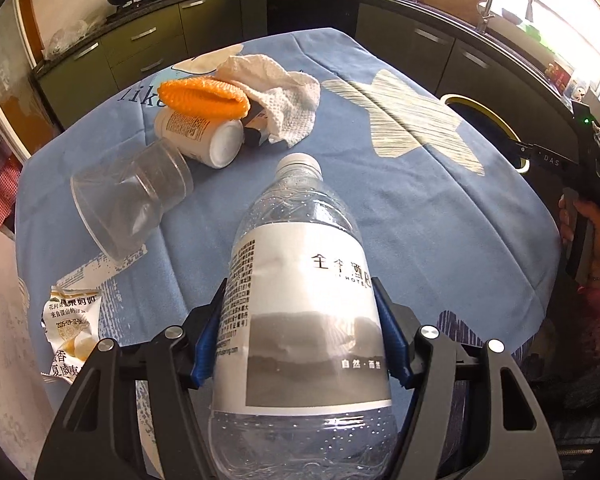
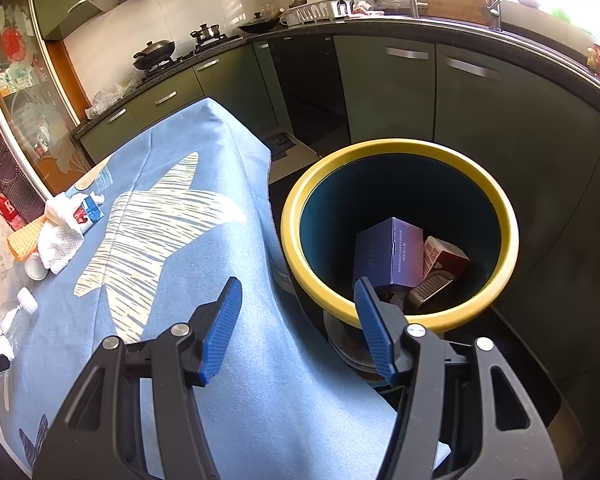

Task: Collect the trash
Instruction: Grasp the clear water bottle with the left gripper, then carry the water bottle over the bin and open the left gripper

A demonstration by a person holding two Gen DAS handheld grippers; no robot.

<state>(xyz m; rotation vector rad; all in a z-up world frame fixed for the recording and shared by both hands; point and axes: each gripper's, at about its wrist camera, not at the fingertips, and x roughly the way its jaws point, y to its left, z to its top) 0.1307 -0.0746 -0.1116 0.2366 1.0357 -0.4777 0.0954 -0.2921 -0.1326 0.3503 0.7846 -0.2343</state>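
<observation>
The left tool (image 1: 300, 344) is shown clamped on a clear plastic water bottle with a white and grey label (image 1: 300, 288), its blue pads pressed against the two sides of the label. The bottle's white cap is pointed ahead of the tool, and the bottle appears lifted off the blue cloth-covered tabletop (image 1: 440, 208).

Ahead and to the left of this tool, more trash is left on the tabletop: a clear crushed plastic cup (image 1: 128, 196), a white cylindrical jar lying on its side (image 1: 204, 136), an orange foam net sleeve (image 1: 204, 98) resting on the jar, and a crumpled white paper towel (image 1: 284, 96). A torn white snack wrapper (image 1: 70, 328) is seen close beside the left finger.

The right tool (image 2: 298, 324) is held empty, its jaws spread apart, above the tabletop edge. Just ahead of its right finger a round dark bin with a yellow rim (image 2: 496, 208) is seen, with a purple carton (image 2: 392, 252) and other discarded items already inside.

Hazards are judged as follows. The bottle is smooth and thin-walled, so it could slip or buckle if the grip is loosened in transit. The bin is placed beyond the tabletop edge, so an early release would send the bottle to the floor.
</observation>
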